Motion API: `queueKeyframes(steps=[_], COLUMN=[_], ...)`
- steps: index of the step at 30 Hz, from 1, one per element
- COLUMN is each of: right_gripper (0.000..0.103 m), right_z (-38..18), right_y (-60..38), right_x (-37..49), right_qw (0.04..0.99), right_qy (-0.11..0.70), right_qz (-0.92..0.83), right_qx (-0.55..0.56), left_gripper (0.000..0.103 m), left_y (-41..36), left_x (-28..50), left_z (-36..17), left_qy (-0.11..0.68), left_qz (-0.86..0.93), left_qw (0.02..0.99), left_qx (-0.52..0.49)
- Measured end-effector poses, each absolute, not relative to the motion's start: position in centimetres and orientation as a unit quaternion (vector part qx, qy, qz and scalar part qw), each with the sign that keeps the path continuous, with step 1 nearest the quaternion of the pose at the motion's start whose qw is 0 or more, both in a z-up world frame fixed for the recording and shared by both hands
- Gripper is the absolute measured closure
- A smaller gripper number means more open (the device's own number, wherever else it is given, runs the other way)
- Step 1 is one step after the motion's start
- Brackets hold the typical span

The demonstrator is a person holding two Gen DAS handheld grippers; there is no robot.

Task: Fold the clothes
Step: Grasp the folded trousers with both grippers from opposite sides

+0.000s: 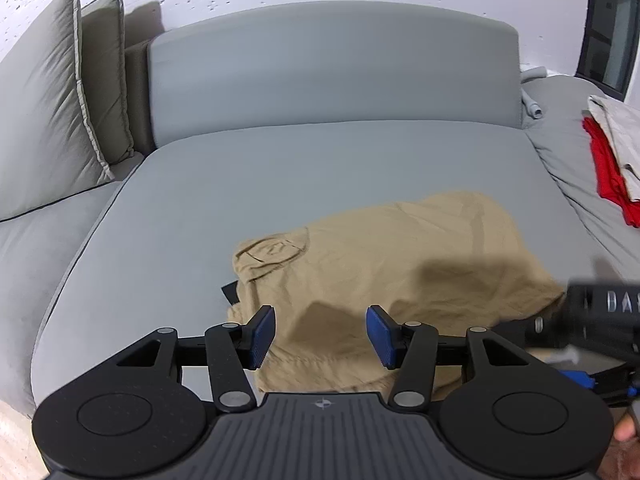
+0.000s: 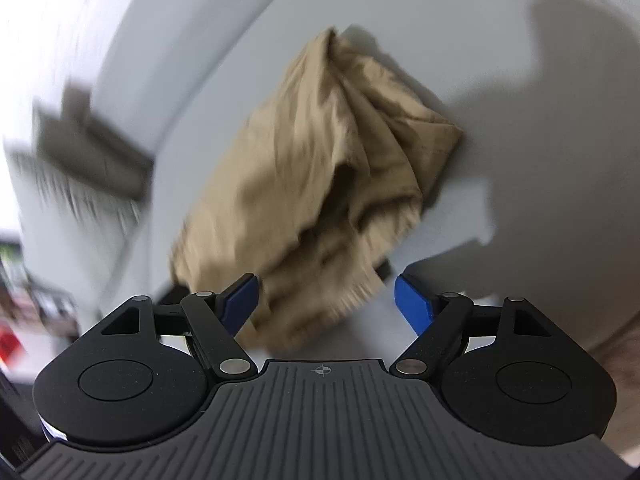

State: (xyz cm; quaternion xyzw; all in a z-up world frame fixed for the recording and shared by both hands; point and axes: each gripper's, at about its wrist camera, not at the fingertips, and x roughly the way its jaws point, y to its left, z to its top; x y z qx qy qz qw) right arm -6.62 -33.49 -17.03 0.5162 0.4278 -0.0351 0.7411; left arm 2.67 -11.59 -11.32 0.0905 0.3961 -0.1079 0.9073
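Tan shorts (image 1: 392, 264) lie folded and crumpled on the grey sofa seat cushion (image 1: 224, 184), toward its front-right part, near the front edge. A round-flapped pocket shows at the shorts' left end; a small black tag pokes out beside that end. Fabric is wrinkled, with a shadow across the right half.

Left tongs (image 1: 321, 334): jaws partly open, blue pads apart, nothing gripped. They hang over the near edge of the shorts; cloth is seen in the gap, but the pads do not press on it.

Right tongs (image 2: 326, 300): jaws wide open, nothing held. In the right wrist view the shorts (image 2: 320, 184) look like a bunched bundle ahead of and between the blue pads, the near end of the cloth reaching down into the gap; left pad is just beside the cloth, contact unclear because of motion blur. Picture is tilted and smeared, mostly at the left side.

In the left wrist view the right tongs' black body (image 1: 596, 320) comes in at the right edge, blurred, at the shorts' right end.

Sofa backrest (image 1: 332, 72) behind the seat. Two grey pillows (image 1: 60, 92) stand at the left. A red garment (image 1: 608, 172) with a beige cloth (image 1: 624, 140) on top lies on the next cushion to the right, well apart from the shorts.
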Motion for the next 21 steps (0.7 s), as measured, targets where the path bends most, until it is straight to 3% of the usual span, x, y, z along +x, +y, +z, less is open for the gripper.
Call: queueKeyframes(steps=[3,4,6,8,9,11,13,18,20,21], right_gripper=[0.021,0.015,0.013,0.033,0.056,0.065,0.081,0.091,0.091,0.091], right_z=[-18.4,-18.5,-18.3,-17.6,-17.5,-17.8,-17.2,-13.4,-11.5,-11.0], right_y=[-33.1,-32.7,-31.8,-30.7,-30.9,-32.1,-33.0,-34.9,-37.1,-38.2], right_x=[-6.0,-5.7,-5.1,-4.1,-3.9,-3.4,-3.1,-2.7,-2.8,-2.9], right_qw=[0.730,0.733,0.748,0.787,0.794,0.789,0.791,0.817,0.823,0.826], right_qy=[0.400,0.393,0.384,0.379,0.383,0.405,0.423,0.448,0.473,0.485], right_qz=[-0.065,-0.077,-0.088,-0.084,-0.081,-0.070,-0.049,0.018,0.039,0.040], right_qx=[0.551,0.550,0.534,0.479,0.464,0.456,0.439,0.362,0.312,0.286], left_gripper=[0.053,0.053,0.053,0.053,0.053,0.052,0.052,0.048,0.031,0.028], left_y=[-11.1,-11.0,-10.8,-10.6,-10.5,-10.5,-10.5,-11.1,-11.5,-11.8], left_x=[3.3,3.5,4.1,4.4,4.3,4.2,4.0,3.6,3.5,3.6], left_z=[-11.5,-11.5,-11.7,-11.8,-11.7,-11.6,-11.3,-9.4,-8.7,-8.4], left_qy=[0.400,0.402,0.406,0.410,0.410,0.408,0.407,0.390,0.382,0.379], left_qz=[-0.105,-0.103,-0.098,-0.093,-0.094,-0.096,-0.098,-0.117,-0.130,-0.143], left_qw=[0.907,0.907,0.906,0.905,0.905,0.905,0.905,0.910,0.911,0.910], left_qx=[0.080,0.076,0.070,0.069,0.070,0.072,0.073,0.080,0.086,0.091])
